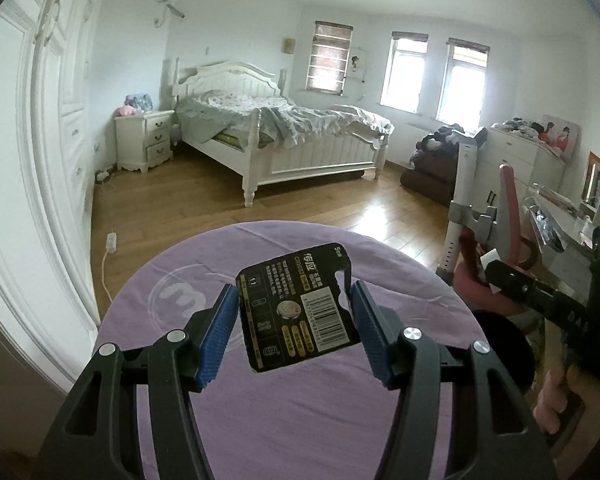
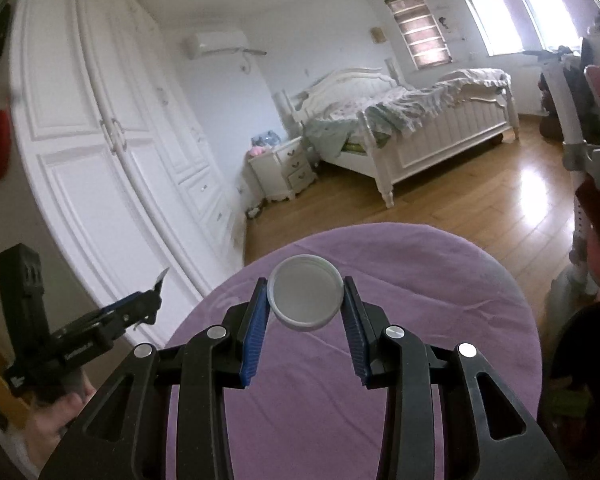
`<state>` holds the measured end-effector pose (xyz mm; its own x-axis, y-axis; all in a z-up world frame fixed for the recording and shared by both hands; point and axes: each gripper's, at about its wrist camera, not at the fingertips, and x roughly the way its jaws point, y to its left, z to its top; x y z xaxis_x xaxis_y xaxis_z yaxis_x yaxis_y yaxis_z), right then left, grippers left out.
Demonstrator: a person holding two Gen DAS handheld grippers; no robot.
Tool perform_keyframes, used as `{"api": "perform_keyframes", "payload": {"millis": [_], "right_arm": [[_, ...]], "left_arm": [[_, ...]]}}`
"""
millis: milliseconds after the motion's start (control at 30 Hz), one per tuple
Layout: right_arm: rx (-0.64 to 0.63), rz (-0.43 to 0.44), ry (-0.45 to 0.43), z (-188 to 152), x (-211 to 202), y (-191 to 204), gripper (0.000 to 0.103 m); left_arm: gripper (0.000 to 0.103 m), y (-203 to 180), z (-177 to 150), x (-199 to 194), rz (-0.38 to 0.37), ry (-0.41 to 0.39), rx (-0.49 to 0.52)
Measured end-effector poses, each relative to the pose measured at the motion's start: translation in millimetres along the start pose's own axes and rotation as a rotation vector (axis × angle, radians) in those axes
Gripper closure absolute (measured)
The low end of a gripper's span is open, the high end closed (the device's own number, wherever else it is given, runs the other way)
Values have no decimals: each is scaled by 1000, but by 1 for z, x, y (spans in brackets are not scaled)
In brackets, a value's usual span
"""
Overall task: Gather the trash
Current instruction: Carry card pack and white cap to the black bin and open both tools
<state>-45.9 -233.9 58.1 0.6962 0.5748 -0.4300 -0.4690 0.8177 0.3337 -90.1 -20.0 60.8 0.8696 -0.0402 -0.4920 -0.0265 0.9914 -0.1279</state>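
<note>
Our left gripper (image 1: 294, 322) jaws clamp a black printed battery card (image 1: 298, 312); our right gripper (image 2: 305, 312) jaws clamp a round translucent plastic lid (image 2: 305, 298) above the purple-clothed counter (image 2: 340, 400).

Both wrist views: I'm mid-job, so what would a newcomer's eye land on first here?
First, the black battery blister card, clamped between the blue pads of the left tool above the purple tablecloth. Next, the round translucent plastic lid, pinched in the right tool over the same cloth. Behind both, the white bed with rumpled bedding stands on the wooden floor under bright windows.
</note>
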Motion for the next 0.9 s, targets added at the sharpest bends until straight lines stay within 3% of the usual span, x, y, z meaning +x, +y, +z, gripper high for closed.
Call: {"api": "perform_keyframes", "payload": {"millis": [900], "right_arm": [[90,4,-47,-12,-29,-28,66]], "left_arm": [[46,-11,2,8,-10,25,68]]}}
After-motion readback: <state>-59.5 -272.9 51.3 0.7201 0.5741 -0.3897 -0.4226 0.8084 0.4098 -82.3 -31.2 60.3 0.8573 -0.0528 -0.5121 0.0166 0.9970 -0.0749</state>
